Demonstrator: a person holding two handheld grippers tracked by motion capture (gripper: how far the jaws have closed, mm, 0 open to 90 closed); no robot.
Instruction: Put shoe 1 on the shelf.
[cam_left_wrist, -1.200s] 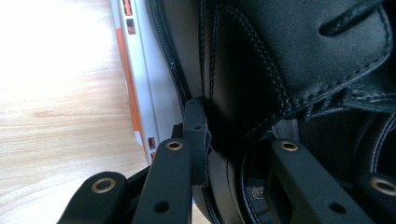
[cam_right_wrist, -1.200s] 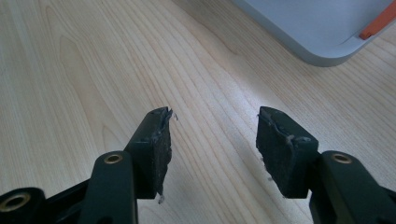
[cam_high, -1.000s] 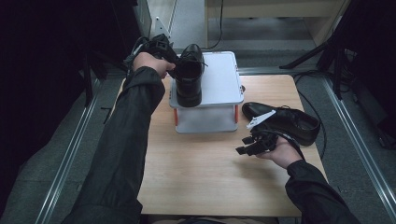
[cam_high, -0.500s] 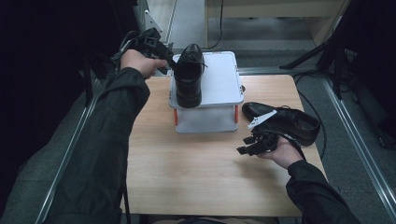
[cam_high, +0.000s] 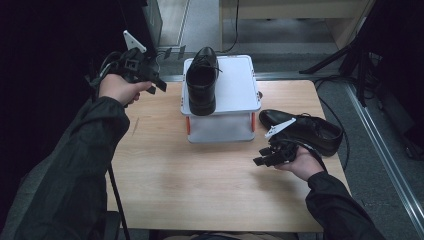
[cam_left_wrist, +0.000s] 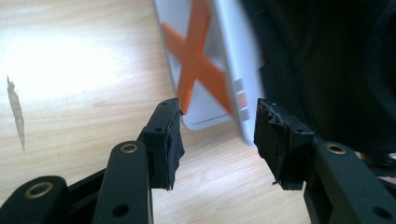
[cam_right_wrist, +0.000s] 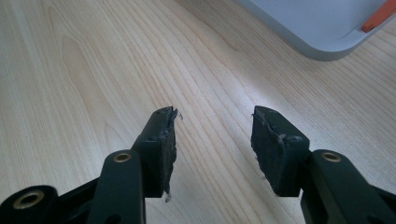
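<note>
A: On top of the white storage box (cam_high: 235, 90), high view: one black leather dress shoe (cam_high: 202, 85) sits on the lid's left part, toe pointing away, heel hanging a bit over the near edge. That half looks done. The second shoe (cam_high: 305, 131) lies on the wooden table (cam_high: 200, 175) right of the box, so it is left to do, I'd judge.

B: Grippers there?

A: Left gripper (cam_high: 157, 82) is off the shoe, left of the box, jaws just opened, nothing between them. Right gripper (cam_high: 262, 156) rests low by the second shoe, not touching it as far as I can tell; jaws just narrowed a little, released, empty.

B: Left gripper view?

A: Black jaws apart, rough worn rubber pads (cam_left_wrist: 170, 140). Beyond them the box lid's rounded corner (cam_left_wrist: 212, 116), smooth grey-white plastic with an orange X, and the dark shoe (cam_left_wrist: 327, 60) blurred at the right. Pale wood grain with one dark scratch (cam_left_wrist: 15, 112).

B: Right gripper view?

A: Jaws apart over bare table (cam_right_wrist: 93, 70), frayed pads (cam_right_wrist: 163, 135). Box corner (cam_right_wrist: 322, 28) at top right, smooth, rounded, with an orange clip (cam_right_wrist: 379, 16).
</note>
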